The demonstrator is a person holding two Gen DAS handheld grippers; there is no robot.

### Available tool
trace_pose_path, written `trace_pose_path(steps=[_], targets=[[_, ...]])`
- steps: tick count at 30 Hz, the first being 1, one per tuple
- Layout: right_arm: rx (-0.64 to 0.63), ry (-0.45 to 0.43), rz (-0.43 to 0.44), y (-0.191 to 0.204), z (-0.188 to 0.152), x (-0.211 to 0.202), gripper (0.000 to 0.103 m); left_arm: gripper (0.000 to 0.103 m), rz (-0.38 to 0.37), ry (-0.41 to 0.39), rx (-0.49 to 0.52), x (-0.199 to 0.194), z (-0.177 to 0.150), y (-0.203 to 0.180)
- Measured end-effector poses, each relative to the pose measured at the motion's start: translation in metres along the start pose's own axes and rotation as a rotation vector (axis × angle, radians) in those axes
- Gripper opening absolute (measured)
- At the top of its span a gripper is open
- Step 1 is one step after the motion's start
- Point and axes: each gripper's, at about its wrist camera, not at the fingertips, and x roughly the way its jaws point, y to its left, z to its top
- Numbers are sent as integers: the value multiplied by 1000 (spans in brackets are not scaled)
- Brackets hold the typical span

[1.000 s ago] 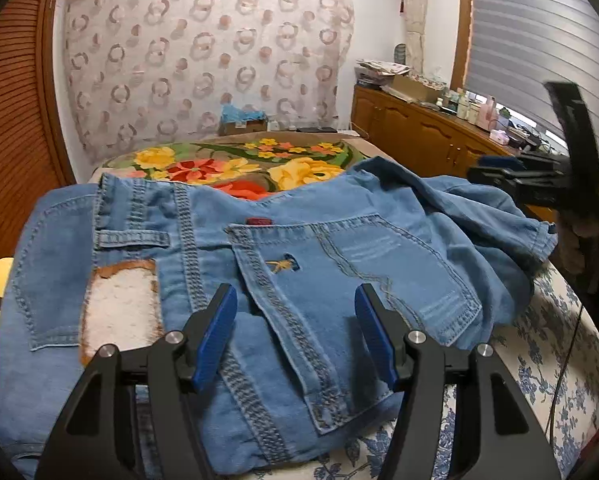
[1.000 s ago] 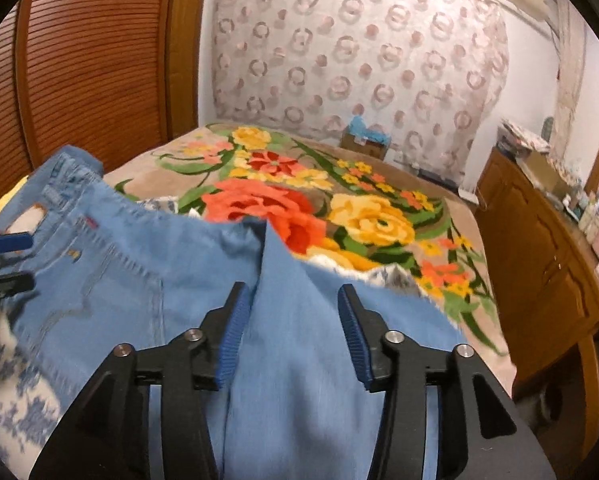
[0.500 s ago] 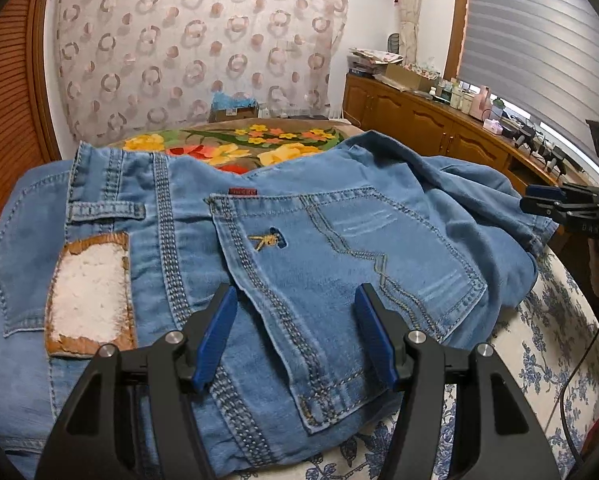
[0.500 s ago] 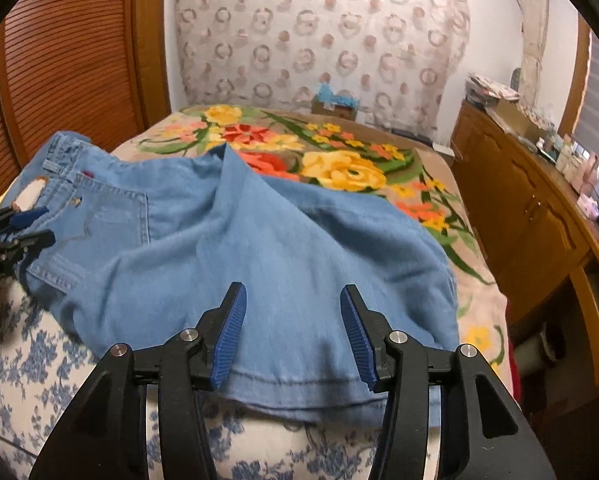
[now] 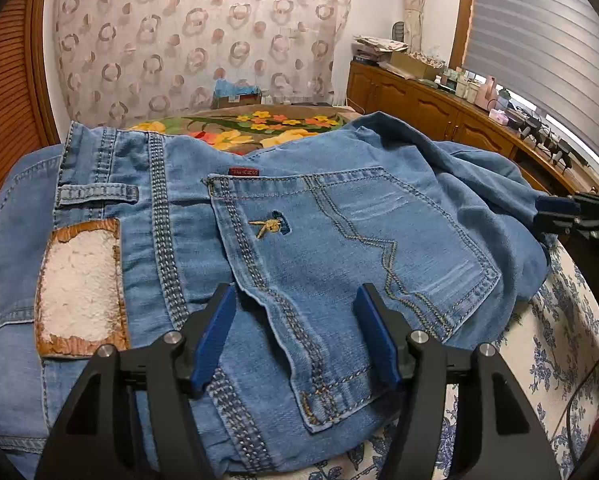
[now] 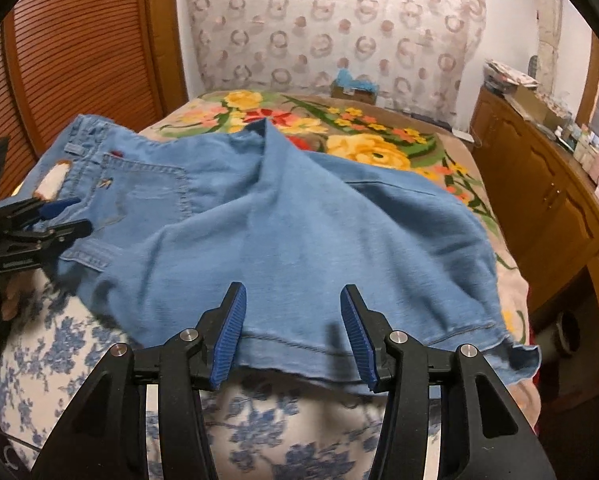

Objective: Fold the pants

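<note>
Jeans [image 5: 299, 240] spread across blue-flowered bedsheet [image 5: 559, 340], waist end under left tongs [image 5: 295, 336], leg end under right tongs [image 6: 293, 330]. Left tongs parked over back pocket [image 5: 339, 248], pads apart, nothing pinched; probably poised to grab the waist side for a fold. Right tongs hovering just above leg hem [image 6: 339, 340], pads spread moderately, cloth below the gap but not squeezed; likely lining up on the hem to carry it toward the waist.

Left view only: pocket stitching, worn waistband patch [image 5: 79, 284], belt loop [image 5: 95, 194], red tag. Right view only: rumpled leg, raised ridge down the middle, frayed hem corner, floral blanket [image 6: 359, 140] beyond. Each view catches the opposite tongs at its edge.
</note>
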Motion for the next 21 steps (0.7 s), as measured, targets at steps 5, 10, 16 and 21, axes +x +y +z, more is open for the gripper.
trace_pose_path(steps=[5, 10, 16, 21], targets=[[-39, 56, -13, 7, -6, 12, 40, 62, -7, -14, 0, -3, 0, 0], [-22, 57, -3, -12, -7, 11, 5, 62, -47, -53, 4, -16, 1, 1], [-24, -6, -106, -46, 18, -8, 4, 62, -62, -99, -7, -26, 2, 6], [-33, -45, -212, -78, 47, -10, 3, 62, -64, -99, -39, -25, -1, 13]])
